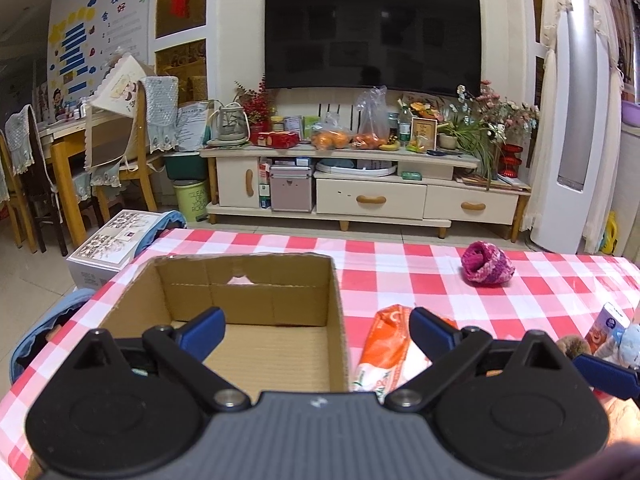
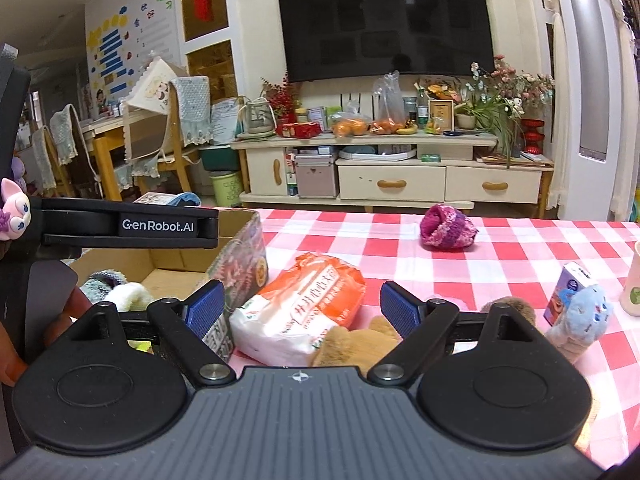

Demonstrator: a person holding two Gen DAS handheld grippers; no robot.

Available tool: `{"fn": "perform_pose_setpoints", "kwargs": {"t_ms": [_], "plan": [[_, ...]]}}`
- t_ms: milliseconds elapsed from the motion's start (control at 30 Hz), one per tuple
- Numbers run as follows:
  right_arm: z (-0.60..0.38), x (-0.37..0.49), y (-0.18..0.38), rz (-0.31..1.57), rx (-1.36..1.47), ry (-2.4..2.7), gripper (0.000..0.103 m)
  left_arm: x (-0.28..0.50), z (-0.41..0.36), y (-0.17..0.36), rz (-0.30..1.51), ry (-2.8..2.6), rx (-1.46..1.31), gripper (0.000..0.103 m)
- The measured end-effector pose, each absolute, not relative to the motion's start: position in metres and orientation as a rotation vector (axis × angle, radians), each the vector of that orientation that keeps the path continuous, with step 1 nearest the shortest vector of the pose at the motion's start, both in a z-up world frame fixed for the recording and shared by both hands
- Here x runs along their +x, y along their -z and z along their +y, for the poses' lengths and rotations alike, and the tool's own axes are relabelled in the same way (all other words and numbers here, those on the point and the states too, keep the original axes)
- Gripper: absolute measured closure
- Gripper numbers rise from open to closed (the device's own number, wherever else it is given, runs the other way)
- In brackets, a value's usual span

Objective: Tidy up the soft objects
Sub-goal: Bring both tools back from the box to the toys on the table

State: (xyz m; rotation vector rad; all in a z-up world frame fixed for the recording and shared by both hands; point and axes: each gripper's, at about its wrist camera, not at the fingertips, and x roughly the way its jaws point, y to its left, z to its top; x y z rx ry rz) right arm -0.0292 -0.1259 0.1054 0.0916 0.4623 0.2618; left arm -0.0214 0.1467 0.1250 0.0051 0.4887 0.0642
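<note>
Ahead of my left claw (image 1: 316,330) sits the box (image 1: 256,292), open-topped, on the checked surface (image 1: 420,276); my left finger hangs over its inside, my right finger over the orange pack (image 1: 386,344) just right of its wall. That claw is spread wide and holds nothing. Far off to the right lies the knit hat (image 1: 487,263), well apart from the box.

Between the fingers of my right claw (image 2: 294,310) I see the orange pack (image 2: 304,308) lying flat, with a brown plush (image 2: 352,344) just under it, touching its near end. This claw is released too, gripping nothing. Left of it stands the box (image 2: 240,264), holding something woolly and white (image 2: 120,292) near its front corner; my other claw's arm (image 2: 128,226) crosses above the box. Right of the claw sit a blue plush (image 2: 580,320) and a small carton (image 2: 568,292) just behind it. The knit hat (image 2: 448,228) rests farther ahead, alone on the surface (image 2: 520,248).
</note>
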Motion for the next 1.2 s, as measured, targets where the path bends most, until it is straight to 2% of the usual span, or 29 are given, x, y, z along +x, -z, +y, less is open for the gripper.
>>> {"fn": "perform_pose_setpoints", "kwargs": {"t_ms": [1200], "plan": [[-0.14, -0.045, -0.096, 0.46, 0.174, -0.139, 0.0, -0.009, 0.079, -0.109, 0.525, -0.003, 0.122, 0.004]]}}
